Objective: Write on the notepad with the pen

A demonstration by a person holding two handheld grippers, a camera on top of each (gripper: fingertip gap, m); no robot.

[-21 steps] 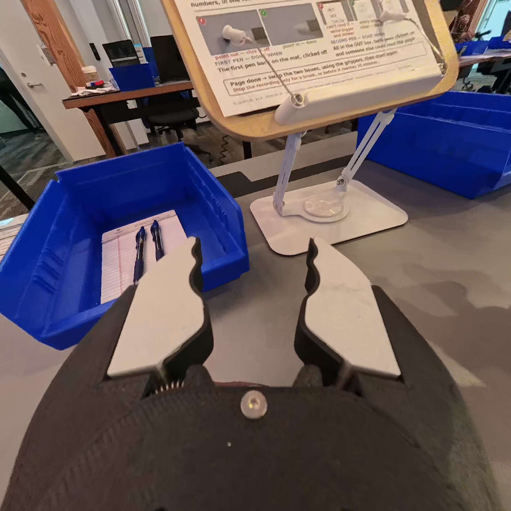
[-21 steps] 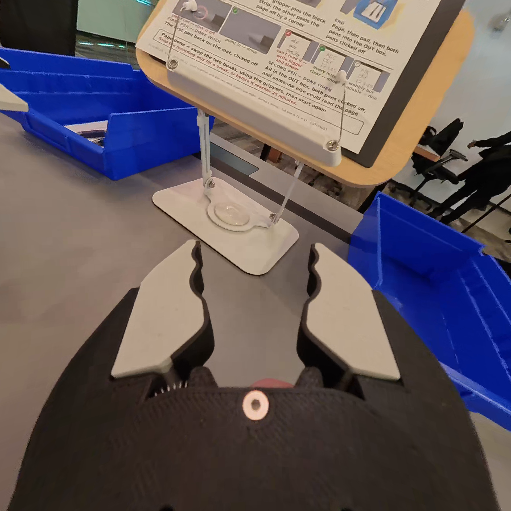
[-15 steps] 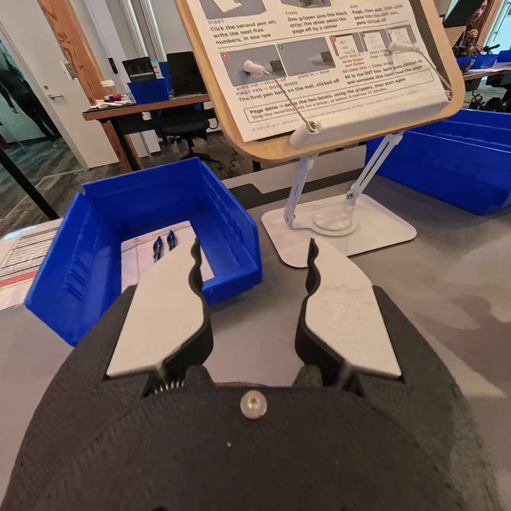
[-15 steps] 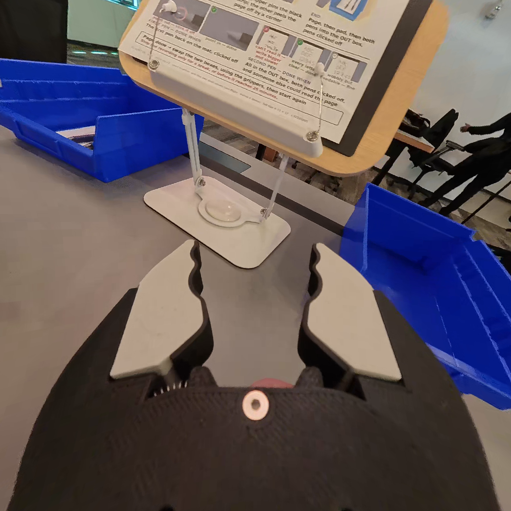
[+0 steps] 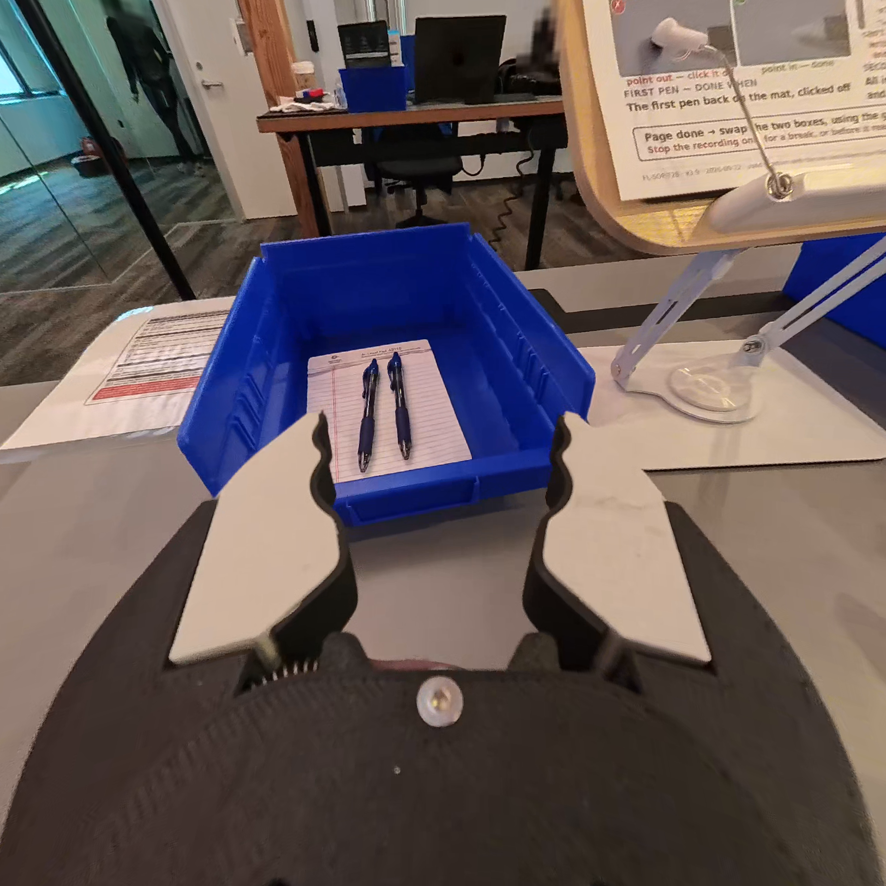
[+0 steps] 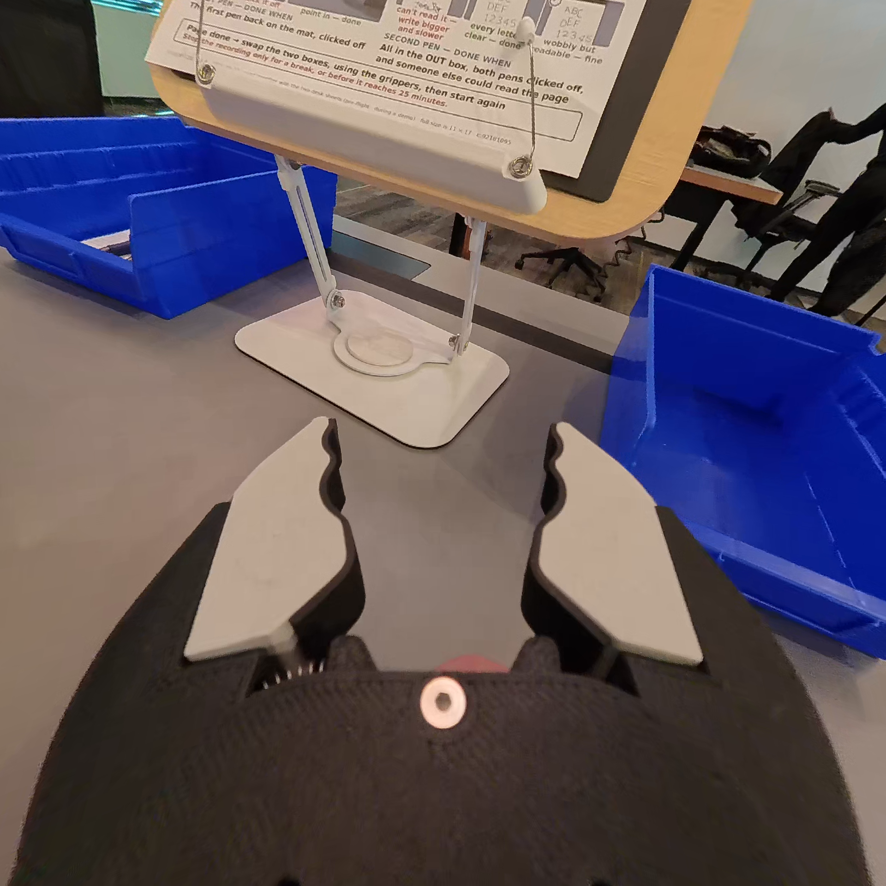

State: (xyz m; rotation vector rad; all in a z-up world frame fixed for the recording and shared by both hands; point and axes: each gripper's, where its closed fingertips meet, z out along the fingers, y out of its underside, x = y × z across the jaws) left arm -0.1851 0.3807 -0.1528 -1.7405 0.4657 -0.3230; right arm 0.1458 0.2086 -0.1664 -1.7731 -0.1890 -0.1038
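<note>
In the left wrist view a lined white notepad (image 5: 422, 422) lies in a blue bin (image 5: 527, 378) on the grey table. Two dark blue pens lie side by side on the pad, the left pen (image 5: 367, 417) and the right pen (image 5: 399, 407). My left gripper (image 5: 441, 431) is open and empty, just in front of the bin's near wall and aimed at the pad. My right gripper (image 6: 441, 436) is open and empty above bare table, in front of the stand's white base (image 6: 378, 364). The same bin shows at the far left of the right wrist view (image 6: 158, 249).
A wooden board with an instruction sheet (image 6: 431, 96) stands on the white stand at the table's middle. An empty blue bin (image 6: 767, 455) sits at the right. A printed sheet (image 5: 144, 369) lies left of the pad's bin. Desks and chairs stand beyond the table. From my left tips it is roughly 20 cm to the right pen (image 5: 399, 407); from my right, 40 cm.
My left gripper swung left to face the bin squarely and its jaws opened wider. My right gripper moved closer to the stand and opened slightly. Neither took hold of anything.
</note>
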